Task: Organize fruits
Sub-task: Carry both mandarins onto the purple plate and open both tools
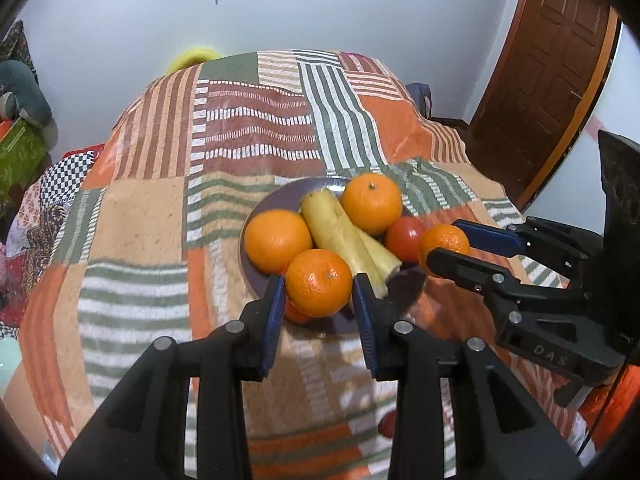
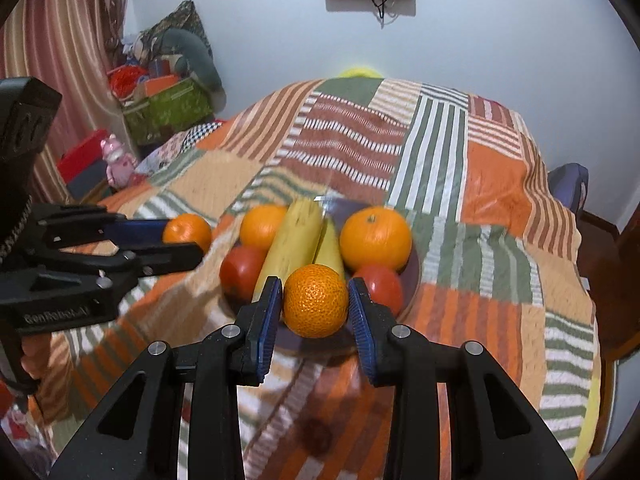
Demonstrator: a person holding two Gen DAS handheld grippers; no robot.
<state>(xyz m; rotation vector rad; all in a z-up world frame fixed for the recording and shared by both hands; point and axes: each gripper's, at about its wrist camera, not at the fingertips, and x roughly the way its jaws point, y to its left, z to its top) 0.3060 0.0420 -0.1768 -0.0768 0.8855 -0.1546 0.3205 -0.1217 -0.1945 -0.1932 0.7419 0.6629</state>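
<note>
Both grippers clamped on fruit over the purple plate [image 1: 256,204]: left gripper [image 1: 319,284] on one orange [image 1: 319,282], right gripper [image 2: 315,300] on another orange [image 2: 315,301]; lower gently into free gaps beside bananas [image 2: 294,236], release slowly to prevent rolling.

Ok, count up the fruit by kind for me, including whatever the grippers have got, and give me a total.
Round orange citrus fruits: 4, one in the left hand-held gripper, one in the right hand-held gripper, two on the dark round plate
Long yellow bananas: 2
Round red tomatoes: 2
Total: 8
</note>
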